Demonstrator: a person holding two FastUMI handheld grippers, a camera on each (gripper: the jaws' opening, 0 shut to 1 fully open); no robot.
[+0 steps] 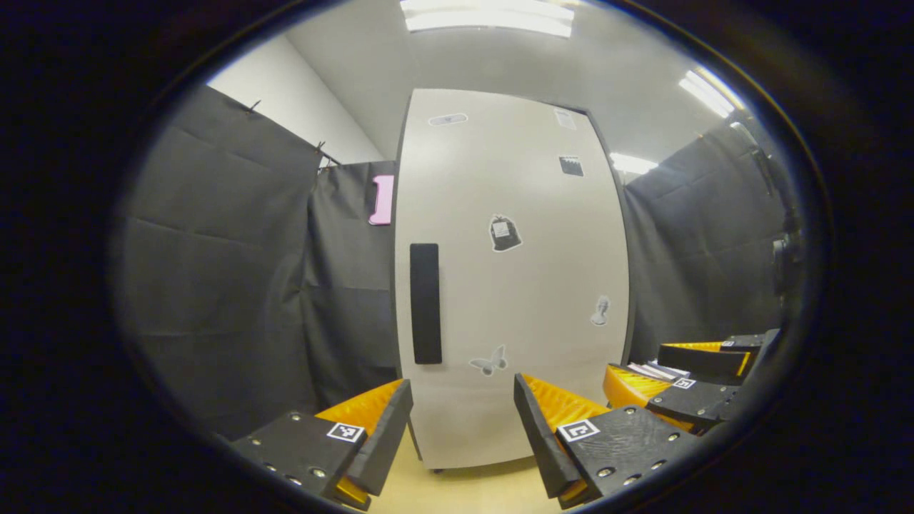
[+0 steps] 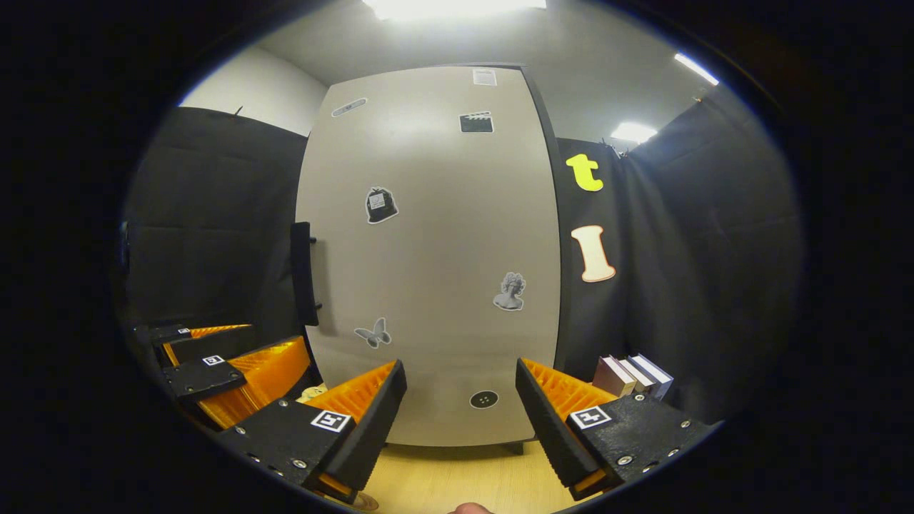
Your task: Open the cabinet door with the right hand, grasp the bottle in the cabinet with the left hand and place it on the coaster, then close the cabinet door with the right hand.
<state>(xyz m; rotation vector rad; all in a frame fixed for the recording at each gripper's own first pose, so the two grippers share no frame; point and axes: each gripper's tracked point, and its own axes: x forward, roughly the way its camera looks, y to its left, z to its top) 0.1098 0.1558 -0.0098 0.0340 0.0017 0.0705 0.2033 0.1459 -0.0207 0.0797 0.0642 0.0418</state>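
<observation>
A: How is the cabinet door [image 1: 510, 278] seen?
B: It is seen closed, standing on the far part of the counter [image 2: 457, 482], with a black handle [image 1: 425, 303] at its left edge.
A: And each tool?
B: The left tool [image 1: 463, 435] and right tool [image 2: 460, 421] are held spread, nothing pinched. Books [image 2: 632, 376] are stood right of the cabinet.

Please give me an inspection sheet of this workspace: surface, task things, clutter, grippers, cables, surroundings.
Surface: light wooden tabletop, bare in front of the cabinet.
Task things: cabinet door closed, black handle on its left edge; bottle and coaster cannot be told.
Clutter: books upright to the right of the cabinet; stickers on the door.
Grippers: left gripper open, holding nothing; right gripper open, holding nothing; both face the door, apart from it.
Cables: nothing seen.
Surroundings: black cloth walls, ceiling lights.
</observation>
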